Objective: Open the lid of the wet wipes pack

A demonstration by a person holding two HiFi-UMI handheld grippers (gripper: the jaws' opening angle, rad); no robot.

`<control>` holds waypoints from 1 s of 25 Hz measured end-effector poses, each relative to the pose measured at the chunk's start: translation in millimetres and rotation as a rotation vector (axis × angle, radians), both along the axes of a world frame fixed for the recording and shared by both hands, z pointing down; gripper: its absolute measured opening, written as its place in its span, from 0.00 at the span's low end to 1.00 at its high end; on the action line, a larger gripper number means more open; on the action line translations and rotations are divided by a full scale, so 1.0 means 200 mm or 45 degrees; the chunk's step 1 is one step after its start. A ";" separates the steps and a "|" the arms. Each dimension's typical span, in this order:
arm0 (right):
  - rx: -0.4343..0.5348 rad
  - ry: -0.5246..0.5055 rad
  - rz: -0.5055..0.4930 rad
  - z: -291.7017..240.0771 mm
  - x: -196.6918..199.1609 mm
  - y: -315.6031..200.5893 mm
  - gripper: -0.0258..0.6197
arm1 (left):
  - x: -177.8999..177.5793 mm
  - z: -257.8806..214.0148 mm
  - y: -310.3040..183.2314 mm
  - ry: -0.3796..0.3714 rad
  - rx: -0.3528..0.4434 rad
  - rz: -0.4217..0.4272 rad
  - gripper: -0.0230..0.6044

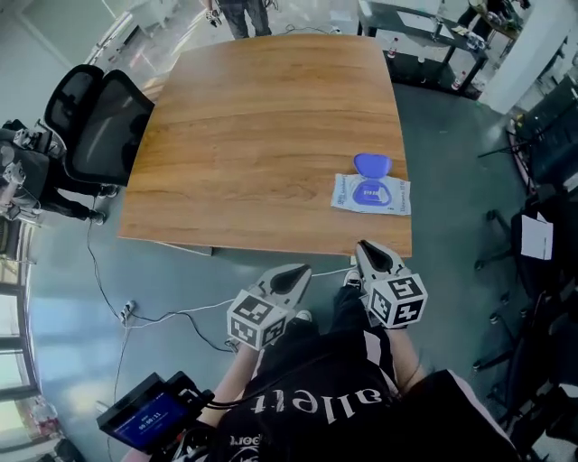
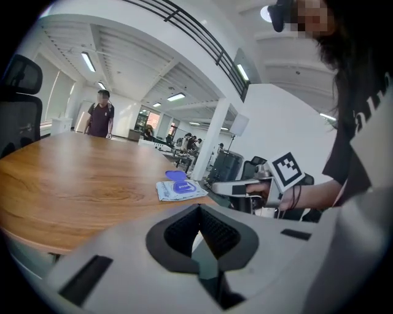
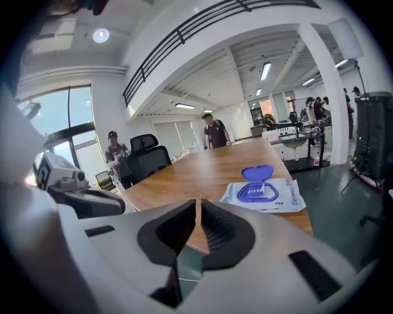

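We see the wipes pack [image 1: 371, 196] on the table [image 1: 253, 126] near its right front corner, lid [image 1: 372, 164] behind it. Our left gripper [image 1: 301, 271] and right gripper [image 1: 363, 245] sit side by side before the near edge. Chairs [image 1: 99, 126] stand left.

print on wet wipes pack [image 1: 371, 194] too small to read; person [image 1: 246, 16] at far end cut off by top edge.
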State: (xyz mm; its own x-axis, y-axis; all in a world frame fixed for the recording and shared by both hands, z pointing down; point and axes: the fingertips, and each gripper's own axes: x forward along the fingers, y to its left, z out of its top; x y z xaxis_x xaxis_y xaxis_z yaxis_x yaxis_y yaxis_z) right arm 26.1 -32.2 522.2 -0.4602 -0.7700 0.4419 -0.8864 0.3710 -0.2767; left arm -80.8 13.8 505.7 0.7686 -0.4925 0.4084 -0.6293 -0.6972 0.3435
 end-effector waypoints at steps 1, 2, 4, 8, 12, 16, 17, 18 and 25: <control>0.010 -0.010 0.031 -0.02 -0.04 0.06 0.10 | -0.04 -0.02 0.05 0.018 -0.001 0.025 0.04; 0.019 -0.016 0.056 -0.04 -0.08 0.11 0.10 | -0.08 -0.04 0.10 0.041 -0.002 0.049 0.04; 0.030 -0.017 0.085 -0.08 -0.14 0.23 0.10 | -0.13 -0.07 0.17 0.090 -0.009 0.089 0.04; 0.034 -0.048 0.125 -0.14 -0.22 0.48 0.10 | -0.14 -0.10 0.33 0.147 -0.026 0.160 0.04; 0.049 -0.065 0.193 -0.17 -0.23 0.64 0.10 | -0.08 -0.12 0.40 0.170 0.003 0.251 0.04; 0.037 -0.075 0.226 -0.19 -0.23 0.78 0.09 | -0.03 -0.16 0.51 0.198 0.011 0.309 0.04; 0.035 -0.085 0.231 -0.20 -0.23 0.80 0.09 | -0.02 -0.18 0.53 0.203 0.015 0.319 0.04; 0.035 -0.094 0.234 -0.20 -0.23 0.82 0.09 | 0.00 -0.19 0.54 0.207 0.021 0.327 0.04; 0.059 -0.116 0.238 -0.25 -0.23 0.99 0.08 | 0.05 -0.28 0.67 0.227 0.064 0.323 0.04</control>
